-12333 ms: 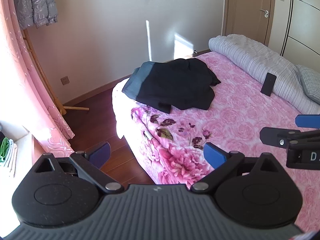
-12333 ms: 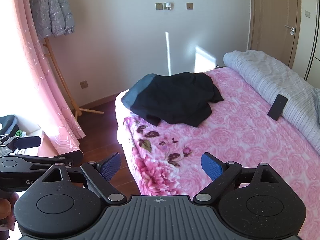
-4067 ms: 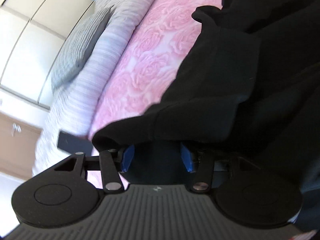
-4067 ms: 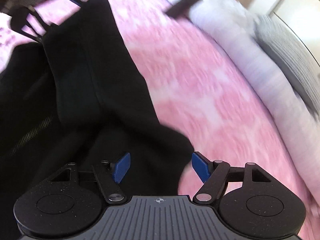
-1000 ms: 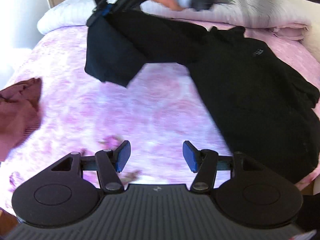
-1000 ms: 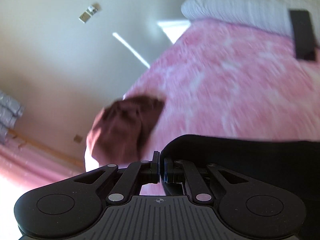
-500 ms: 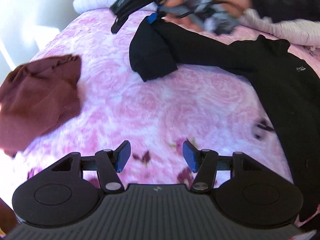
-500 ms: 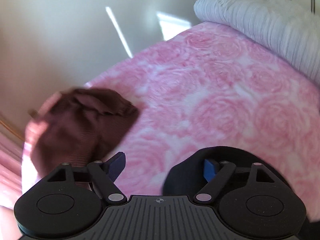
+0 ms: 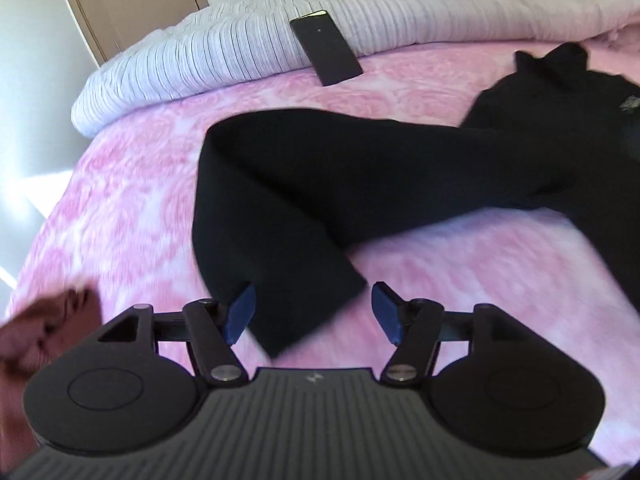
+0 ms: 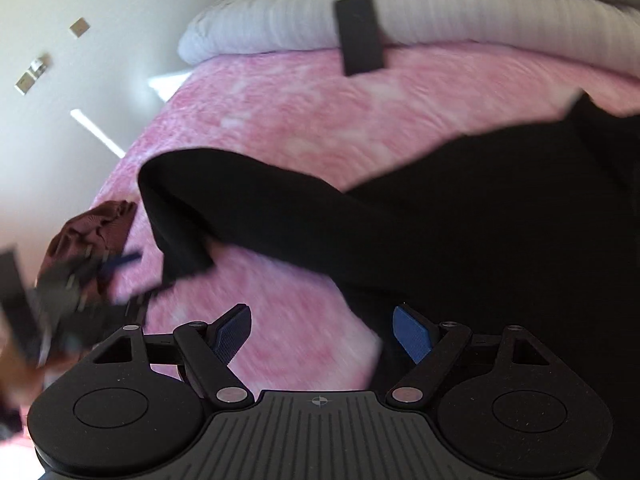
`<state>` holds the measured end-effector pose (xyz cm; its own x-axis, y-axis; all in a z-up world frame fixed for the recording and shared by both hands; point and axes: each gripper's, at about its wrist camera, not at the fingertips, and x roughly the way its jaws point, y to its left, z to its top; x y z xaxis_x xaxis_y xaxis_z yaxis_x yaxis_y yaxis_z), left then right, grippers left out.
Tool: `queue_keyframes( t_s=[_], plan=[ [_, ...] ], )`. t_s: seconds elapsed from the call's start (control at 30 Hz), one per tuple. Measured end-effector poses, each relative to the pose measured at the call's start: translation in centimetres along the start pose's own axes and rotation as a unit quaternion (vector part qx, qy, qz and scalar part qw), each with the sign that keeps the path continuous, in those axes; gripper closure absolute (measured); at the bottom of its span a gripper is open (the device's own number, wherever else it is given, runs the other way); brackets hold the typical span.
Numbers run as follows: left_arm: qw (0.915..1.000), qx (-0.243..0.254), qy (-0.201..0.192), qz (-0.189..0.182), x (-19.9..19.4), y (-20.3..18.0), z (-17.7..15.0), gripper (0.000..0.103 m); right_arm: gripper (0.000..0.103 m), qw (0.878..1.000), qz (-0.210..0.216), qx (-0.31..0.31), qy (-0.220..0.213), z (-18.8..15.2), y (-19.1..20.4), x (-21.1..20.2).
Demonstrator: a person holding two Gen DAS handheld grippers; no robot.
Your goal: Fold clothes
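Observation:
A black long-sleeved top (image 9: 540, 152) lies spread on the pink rose-patterned bed cover (image 9: 132, 184). Its sleeve (image 9: 288, 200) stretches left and bends down toward me. My left gripper (image 9: 314, 316) is open, with the sleeve's cuff end lying between its blue pads. In the right wrist view the same sleeve (image 10: 256, 208) lies bent on the cover. My right gripper (image 10: 322, 330) is open and empty over the pink cover, its right pad beside the black body of the top (image 10: 520, 240). The left gripper (image 10: 80, 280) shows blurred at the left of that view.
A dark red garment (image 9: 52, 328) lies bunched at the left edge of the bed, also in the right wrist view (image 10: 96, 228). A black phone (image 9: 326, 46) rests on the striped grey duvet roll (image 9: 192, 56) at the back. A wall (image 10: 80, 80) lies beyond the bed.
The right gripper has let go of the sleeve and drawn back, open. The left gripper has moved in on the sleeve's cuff, which now lies between its pads.

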<state>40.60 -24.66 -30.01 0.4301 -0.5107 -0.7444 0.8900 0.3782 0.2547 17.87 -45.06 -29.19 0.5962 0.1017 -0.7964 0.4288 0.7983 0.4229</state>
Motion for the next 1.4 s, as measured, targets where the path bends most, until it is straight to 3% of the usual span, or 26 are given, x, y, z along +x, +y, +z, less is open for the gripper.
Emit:
queue_keyframes(
  t_s=[0.23,0.3,0.37,0.4,0.5,0.57,0.6,0.77,0.87,0.97,1.1,1.23,1.33,1.4],
  plan=[
    [0.9971,0.016,0.07,0.026,6.1,-1.0,2.5,0.039,0.022,0.999,-0.043,0.019,0.02,-3.4,-0.9,-0.7],
    [0.9955,0.039,0.084,0.019,7.0,-0.6,2.6,0.046,0.022,0.997,-0.066,0.031,0.012,-3.7,-0.6,-1.1],
    [0.9949,0.053,0.085,-0.017,6.6,0.7,2.7,0.081,0.022,0.994,-0.096,0.047,0.001,-3.7,0.0,-1.4],
    [0.9941,0.05,0.087,-0.042,5.9,2.0,2.7,0.09,0.022,0.994,-0.099,0.053,0.0,-3.6,0.6,-1.1],
    [0.988,-0.001,0.078,-0.133,2.4,8.6,3.1,0.093,0.022,0.992,-0.103,0.068,-0.002,-3.3,2.7,0.2],
    [0.9759,-0.06,0.07,-0.198,0.4,14.7,3.4,0.094,0.022,0.991,-0.105,0.078,-0.004,-3.0,4.1,1.1],
    [0.9719,-0.081,0.068,-0.21,-0.1,17.5,3.5,0.094,0.022,0.991,-0.106,0.083,-0.005,-2.9,4.8,1.6],
    [0.9774,-0.129,0.055,-0.158,-0.9,29.5,3.9,0.094,0.022,0.989,-0.111,0.102,-0.007,-2.4,8.0,3.6],
    [0.9804,-0.147,0.054,-0.119,0.1,32.7,3.8,0.089,0.022,0.989,-0.113,0.094,-0.003,-2.6,8.7,4.4],
    [0.9811,-0.143,0.058,-0.117,1.6,32.4,3.4,0.074,0.022,0.99,-0.115,0.086,0.001,-2.8,9.4,5.1],
    [0.9777,-0.067,0.076,-0.184,4.2,28.0,2.5,0.06,0.022,0.989,-0.122,0.082,0.007,-3.3,9.9,5.7],
    [0.9666,0.024,0.126,-0.222,8.3,23.6,1.2,0.058,0.022,0.985,-0.142,0.094,0.011,-4.3,9.3,5.2],
    [0.9556,0.021,0.148,-0.254,10.5,22.5,0.6,0.057,0.022,0.983,-0.155,0.1,0.013,-4.9,8.9,4.9],
    [0.9514,0.017,0.151,-0.268,10.8,22.2,0.7,0.071,0.022,0.981,-0.164,0.104,0.015,-5.3,8.7,4.7]
  ],
)
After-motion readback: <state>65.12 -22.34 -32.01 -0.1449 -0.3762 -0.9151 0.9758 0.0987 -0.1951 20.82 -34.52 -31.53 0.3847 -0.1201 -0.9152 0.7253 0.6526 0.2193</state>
